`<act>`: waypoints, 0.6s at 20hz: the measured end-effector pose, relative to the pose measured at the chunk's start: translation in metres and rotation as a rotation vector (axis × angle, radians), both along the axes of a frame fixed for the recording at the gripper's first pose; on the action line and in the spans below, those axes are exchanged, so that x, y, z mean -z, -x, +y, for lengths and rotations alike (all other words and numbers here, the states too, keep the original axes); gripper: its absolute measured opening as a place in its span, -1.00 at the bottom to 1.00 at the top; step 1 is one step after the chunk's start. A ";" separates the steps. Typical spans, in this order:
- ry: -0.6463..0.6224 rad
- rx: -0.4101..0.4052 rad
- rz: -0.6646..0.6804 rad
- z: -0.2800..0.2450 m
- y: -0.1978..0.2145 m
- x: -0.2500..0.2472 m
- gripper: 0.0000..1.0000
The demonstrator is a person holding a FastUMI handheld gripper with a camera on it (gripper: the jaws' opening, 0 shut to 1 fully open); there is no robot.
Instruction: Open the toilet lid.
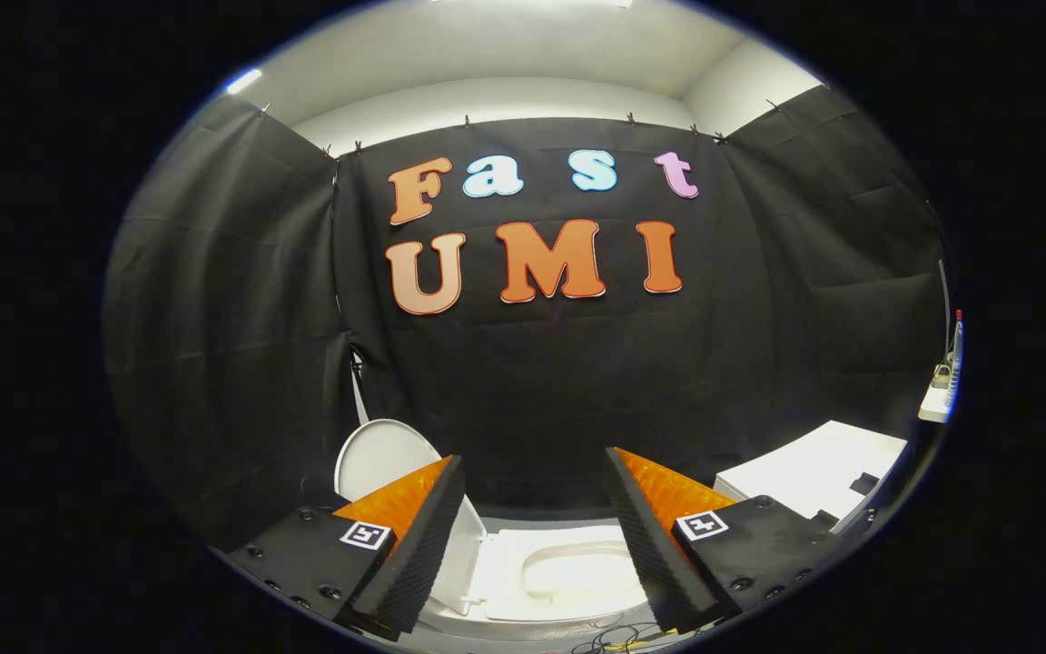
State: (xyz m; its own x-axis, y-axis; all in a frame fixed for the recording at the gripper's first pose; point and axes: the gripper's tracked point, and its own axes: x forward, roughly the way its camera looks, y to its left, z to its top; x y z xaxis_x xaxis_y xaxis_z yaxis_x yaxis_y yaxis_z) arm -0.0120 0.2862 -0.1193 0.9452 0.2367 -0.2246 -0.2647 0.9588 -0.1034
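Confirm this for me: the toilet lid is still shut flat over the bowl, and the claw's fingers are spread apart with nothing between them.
Not right. The gripper view shows the toilet lid already raised, standing up beside the open bowl, partly behind one finger. The rest holds: the claw has its fingers spread apart with nothing held between them.

The raised white oval plastic toilet lid [382, 459] was seen at lower left, partly hidden behind the left finger. The white ceramic toilet bowl [568, 577] was placed at bottom centre between the spread fingers of the gripper [534, 468]. A white flat box [818, 477] was located at lower right.
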 end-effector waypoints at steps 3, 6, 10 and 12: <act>0.002 0.001 -0.001 0.000 0.000 0.000 0.97; 0.004 0.003 -0.001 -0.001 0.002 0.000 0.97; 0.004 0.003 -0.001 0.000 0.001 0.000 0.97; 0.008 0.001 -0.002 0.001 0.002 -0.001 0.97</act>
